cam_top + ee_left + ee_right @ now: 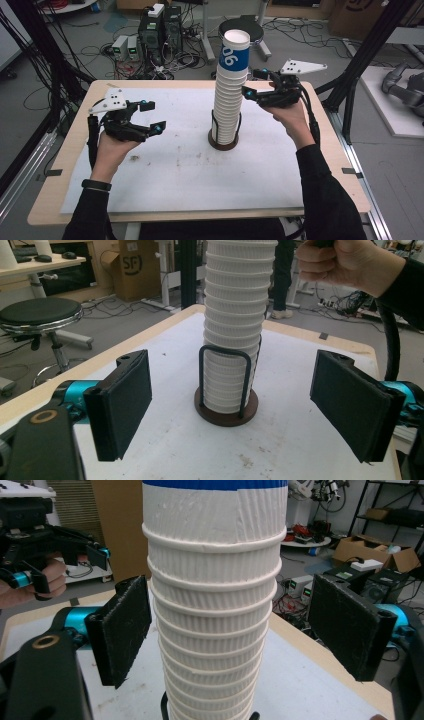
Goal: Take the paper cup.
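A tall stack of white ribbed paper cups point(231, 95) stands in a dark round holder point(223, 142) with wire uprights at mid-table; the top cup carries a blue band. My right gripper point(251, 83) is open beside the stack's upper part, on its right. In the right gripper view the stack point(215, 595) rises between and just beyond the spread pads of my right gripper point(230, 630), with nothing touching. My left gripper point(156, 116) is open, well left of the stack and low over the table. In the left gripper view it point(235, 400) faces the holder point(225, 415) from a distance.
A white mat point(175, 170) covers the wooden table point(60, 165). Beyond the far edge are a black stool point(250, 25), computer boxes point(160, 30) and cables on the floor. Black frame posts point(360, 60) stand at the right.
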Available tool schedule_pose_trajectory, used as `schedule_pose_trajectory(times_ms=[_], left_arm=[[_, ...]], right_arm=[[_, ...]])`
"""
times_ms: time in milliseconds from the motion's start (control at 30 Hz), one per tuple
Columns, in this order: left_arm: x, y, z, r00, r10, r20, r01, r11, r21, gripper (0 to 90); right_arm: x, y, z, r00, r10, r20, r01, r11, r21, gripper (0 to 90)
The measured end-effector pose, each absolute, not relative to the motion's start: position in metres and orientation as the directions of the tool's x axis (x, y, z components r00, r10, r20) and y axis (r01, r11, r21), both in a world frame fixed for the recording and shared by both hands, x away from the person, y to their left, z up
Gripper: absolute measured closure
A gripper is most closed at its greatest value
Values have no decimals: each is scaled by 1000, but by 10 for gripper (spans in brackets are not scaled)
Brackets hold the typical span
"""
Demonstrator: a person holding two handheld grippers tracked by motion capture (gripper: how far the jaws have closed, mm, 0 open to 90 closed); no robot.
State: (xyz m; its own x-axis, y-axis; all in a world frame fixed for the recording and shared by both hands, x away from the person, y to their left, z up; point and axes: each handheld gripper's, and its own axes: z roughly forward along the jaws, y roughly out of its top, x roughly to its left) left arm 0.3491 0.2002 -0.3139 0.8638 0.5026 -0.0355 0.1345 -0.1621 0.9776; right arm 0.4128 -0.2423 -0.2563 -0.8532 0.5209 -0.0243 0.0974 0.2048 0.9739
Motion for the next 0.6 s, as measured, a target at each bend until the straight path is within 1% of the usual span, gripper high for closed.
schedule_pose_trajectory(times_ms=[600], left_arm=[[347,199,-312,867,497,-32,128,-162,978,169]], right_arm=[[422,-222,-252,-863,504,-13,115,222,968,180]])
